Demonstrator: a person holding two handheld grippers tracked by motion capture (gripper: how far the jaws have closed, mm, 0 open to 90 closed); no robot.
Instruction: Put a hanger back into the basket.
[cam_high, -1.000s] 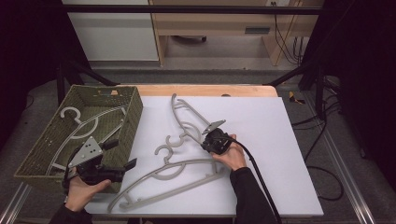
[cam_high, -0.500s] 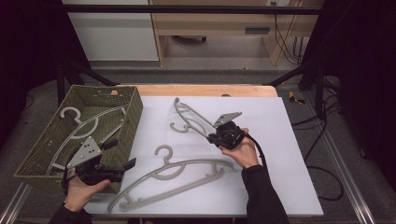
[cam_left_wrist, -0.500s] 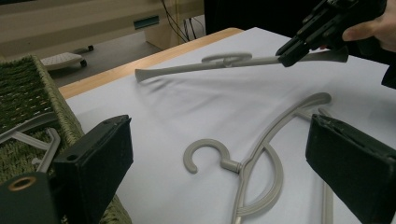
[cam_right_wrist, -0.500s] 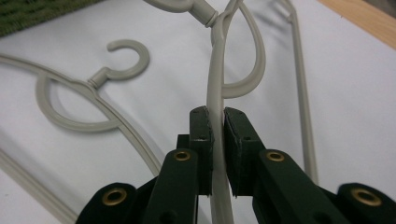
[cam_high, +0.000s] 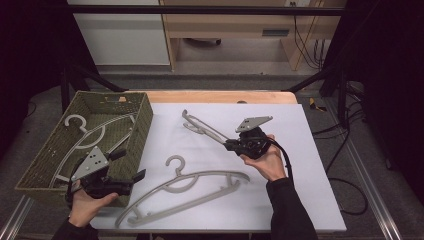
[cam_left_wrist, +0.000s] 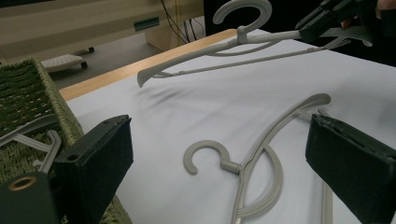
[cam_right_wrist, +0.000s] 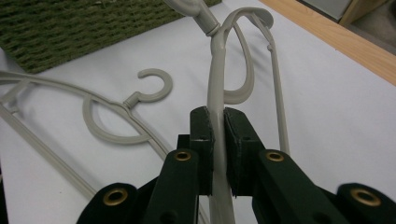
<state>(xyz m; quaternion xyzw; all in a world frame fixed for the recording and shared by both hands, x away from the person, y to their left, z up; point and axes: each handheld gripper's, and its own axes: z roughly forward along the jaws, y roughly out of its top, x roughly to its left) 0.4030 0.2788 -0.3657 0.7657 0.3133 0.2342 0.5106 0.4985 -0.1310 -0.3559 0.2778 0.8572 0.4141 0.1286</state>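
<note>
Between the right tongs (cam_high: 231, 145) sat one arm of a grey hanger (cam_high: 202, 128), pinched tight by both pads and held clear above the white table (cam_high: 310, 200); the rest of it stuck out away from the tongs toward the basket side, hook end farthest off. Right gripper view showed the pads clamped on the hanger's arm (cam_right_wrist: 215, 140), its hook up at the far end. Right hand (cam_high: 265, 160) gripped the tool from below.

Left tongs (cam_high: 131, 167) were spread wide, nothing between them, hovering at the near corner of the green woven basket (cam_high: 142, 125). A second hanger (cam_high: 190, 192) lay flat on the table just ahead of those tongs, hook pointing away from the person; left gripper view had it (cam_left_wrist: 261, 158) between the two open jaws but farther off, not touched. A third hanger (cam_high: 90, 132) lay inside the basket, beside the left tongs. Left hand (cam_high: 87, 202) sat at the table's near edge.
</note>
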